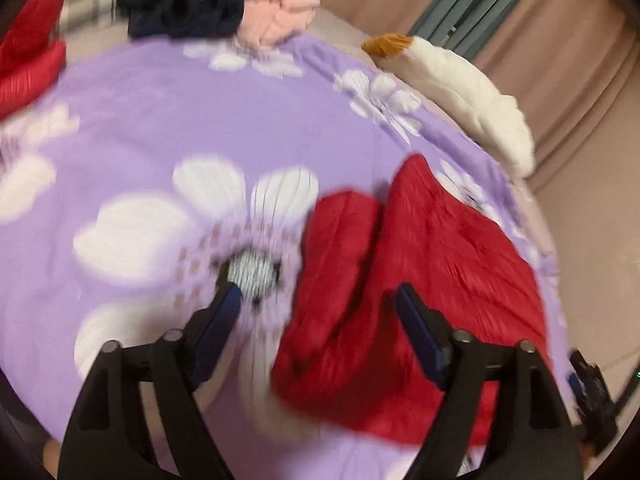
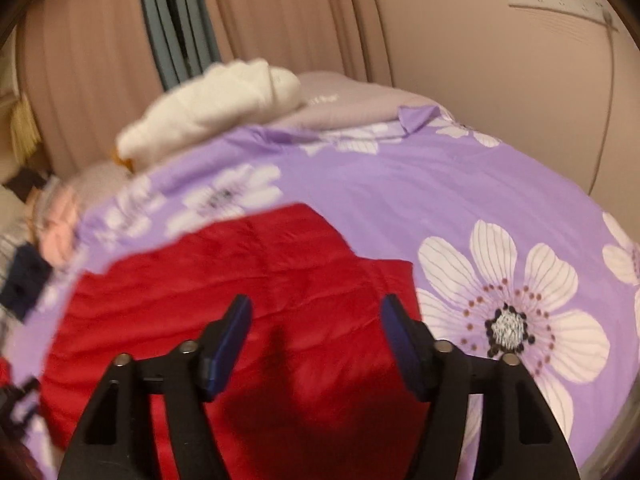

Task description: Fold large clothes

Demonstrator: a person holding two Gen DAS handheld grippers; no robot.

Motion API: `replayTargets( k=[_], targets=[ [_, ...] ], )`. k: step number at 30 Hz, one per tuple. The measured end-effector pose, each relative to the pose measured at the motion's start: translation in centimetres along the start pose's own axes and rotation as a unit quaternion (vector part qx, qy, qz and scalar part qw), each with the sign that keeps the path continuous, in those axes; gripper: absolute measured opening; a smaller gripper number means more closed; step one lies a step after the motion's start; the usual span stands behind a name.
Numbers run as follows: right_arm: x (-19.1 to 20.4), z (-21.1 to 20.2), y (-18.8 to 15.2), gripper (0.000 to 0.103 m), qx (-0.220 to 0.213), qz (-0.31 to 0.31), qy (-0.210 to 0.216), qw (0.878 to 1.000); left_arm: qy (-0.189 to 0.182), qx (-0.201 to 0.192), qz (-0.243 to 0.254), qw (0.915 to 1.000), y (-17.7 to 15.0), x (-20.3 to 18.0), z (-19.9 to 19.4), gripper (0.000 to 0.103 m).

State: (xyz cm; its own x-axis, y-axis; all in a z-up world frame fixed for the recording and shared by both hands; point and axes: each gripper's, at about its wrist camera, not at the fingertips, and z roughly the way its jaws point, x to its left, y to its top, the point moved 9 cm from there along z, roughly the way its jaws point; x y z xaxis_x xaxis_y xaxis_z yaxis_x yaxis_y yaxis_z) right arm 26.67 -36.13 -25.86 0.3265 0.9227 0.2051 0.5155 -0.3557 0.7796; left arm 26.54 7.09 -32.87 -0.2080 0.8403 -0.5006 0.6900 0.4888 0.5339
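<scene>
Red garment (image 2: 248,280) lies beneath both spread, empty hand-held grippers (image 2: 316,308).

red garment (image 2: 248,280), rumpled, partly folded, lying on purple floral bedsheet (image 2: 400,184)

One red garment (image 1: 420,280) lies on one purple floral sheet (image 1: 160,120). Two grippers are out (each with two fingers): left gripper (image 1: 318,300), right gripper (image 2: 316,312). One white bundle (image 1: 472,92), one navy piece (image 1: 188,8), perhaps one pink (image 1: 276,24).
</scene>
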Motion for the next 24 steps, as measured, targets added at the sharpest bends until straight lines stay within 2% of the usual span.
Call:
replayTargets(
  k=[2, 4, 5, 7, 10, 11, 13, 15, 17, 18, 20, 21, 22, 23, 24],
  targets=[
    [1.3, -1.3, -0.5, 0.071, -0.002, -0.015, 0.011, 1.000, -0.042, 0.037, -0.057, 0.9968, -2.0, 1.1, 0.1, 0.087],
    [2.5, -2.3, -1.3, 0.071, -0.004, -0.034, 0.022, 0.999, -0.087, 0.070, -0.128, 0.9855, -3.9, 2.0, 0.9, 0.086],
    [2.8, -2.6, -1.6, 0.071, -0.006, -0.038, 0.026, 0.999, -0.109, 0.066, -0.137, 0.9822, -4.4, 1.9, 1.2, 0.086],
    [2.9, -3.0, -2.3, 0.071, -0.007, -0.036, 0.024, 0.999, -0.145, 0.042, -0.114, 0.9820, -4.1, 0.5, 1.4, 0.086],
    [2.6, -2.9, -3.3, 0.071, 0.010, -0.037, 0.023, 0.999, -0.198, 0.084, -0.104, 0.9710, -4.8, -2.6, 2.7, 0.084],
    [2.5, -2.9, -3.6, 0.066, 0.013, -0.038, 0.023, 0.999, -0.221, 0.104, -0.095, 0.9650, -5.1, -4.4, 3.4, 0.084],
    [1.7, -2.6, -3.8, 0.056, 0.017, -0.037, 0.015, 0.999, -0.237, 0.121, -0.089, 0.9599, -5.4, -6.2, 4.7, 0.081],
    [0.8, -2.5, -3.7, 0.044, 0.018, -0.027, 0.006, 0.999, -0.217, 0.120, -0.118, 0.9617, -5.2, -6.4, 6.7, 0.057],
    [-0.4, -2.4, -3.6, 0.036, 0.020, -0.024, -0.008, 0.999, -0.217, 0.108, -0.156, 0.9576, -4.7, -6.3, 7.9, 0.048],
    [-1.1, -2.2, -3.9, 0.034, 0.023, -0.028, -0.023, 0.999, -0.199, 0.093, -0.152, 0.9638, -4.4, -6.5, 8.0, 0.045],
    [-2.4, -0.9, -4.9, 0.030, 0.042, -0.042, -0.054, 0.997, -0.148, 0.058, -0.104, 0.9818, -4.0, -7.4, 7.6, 0.044],
    [-3.0, 0.4, -5.9, 0.028, 0.063, -0.045, -0.058, 0.995, -0.107, 0.029, -0.055, 0.9923, -3.9, -8.5, 6.9, 0.042],
    [-3.3, 1.4, -6.7, 0.027, 0.076, -0.040, -0.050, 0.995, -0.076, 0.005, -0.013, 0.9970, -3.8, -9.5, 6.3, 0.040],
    [-3.5, 2.3, -7.5, 0.027, 0.079, -0.034, -0.037, 0.996, -0.037, -0.027, 0.043, 0.9980, -3.7, -11.2, 5.3, 0.037],
    [-3.5, 2.8, -7.7, 0.026, 0.074, -0.042, -0.039, 0.996, -0.015, -0.049, 0.074, 0.9959, -3.5, -12.4, 4.6, 0.035]
  ],
)
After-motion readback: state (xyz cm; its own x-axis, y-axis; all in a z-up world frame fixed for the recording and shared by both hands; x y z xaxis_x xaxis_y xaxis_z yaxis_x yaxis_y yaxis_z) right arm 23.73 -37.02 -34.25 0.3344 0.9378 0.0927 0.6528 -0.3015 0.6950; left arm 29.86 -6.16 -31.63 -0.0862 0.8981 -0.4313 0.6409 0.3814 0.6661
